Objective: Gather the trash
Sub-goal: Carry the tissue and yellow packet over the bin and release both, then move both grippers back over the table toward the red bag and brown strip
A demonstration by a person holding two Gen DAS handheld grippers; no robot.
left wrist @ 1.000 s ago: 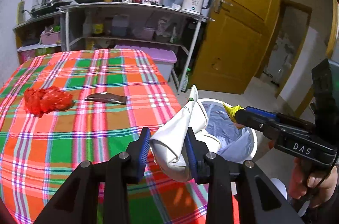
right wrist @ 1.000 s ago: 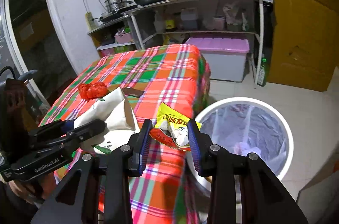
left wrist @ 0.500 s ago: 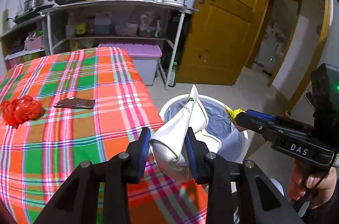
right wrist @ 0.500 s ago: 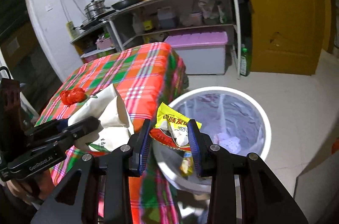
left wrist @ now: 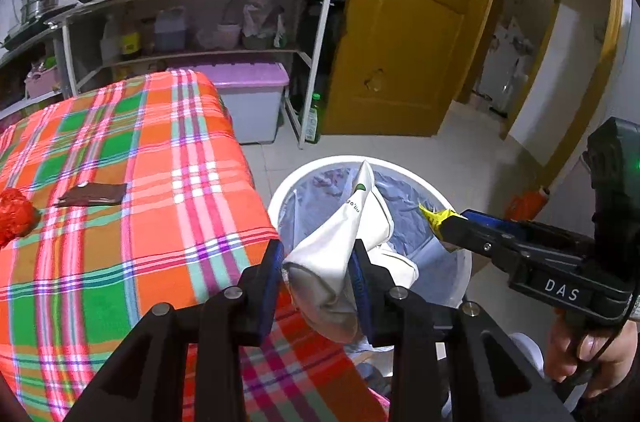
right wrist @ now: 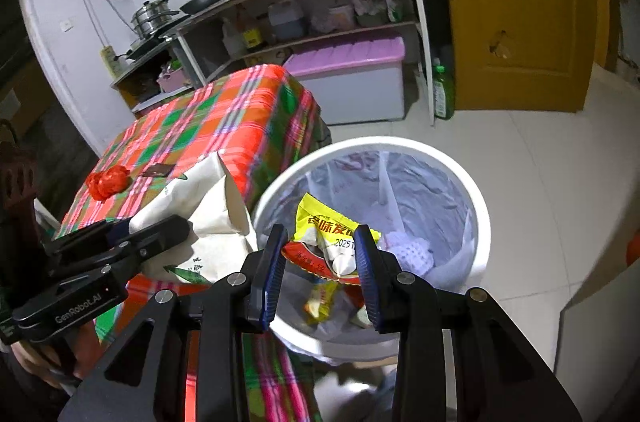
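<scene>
Reaching out over the white bin (right wrist: 478, 218), the right tool (right wrist: 320, 258) is clamped on a yellow snack wrapper (right wrist: 326, 228) above the lined opening. The left tool (left wrist: 316, 272) is clamped on a crumpled white paper bag (left wrist: 340, 242), held at the tabletop (left wrist: 160, 182) edge beside the bin. A red plastic wad (left wrist: 14, 216) and a brown wrapper (left wrist: 94, 194) lie on the plaid cloth.

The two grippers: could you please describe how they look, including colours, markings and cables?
Both are matte black with angular, triangular-cutout frames, silver screws and blue ribbed pads on the jaws. The right gripper bears white "DAS" lettering, a green light on its rear block and a thin black cable by the bare hand. The left gripper reads "GenRobot.AI" and shows a small red light.
</scene>
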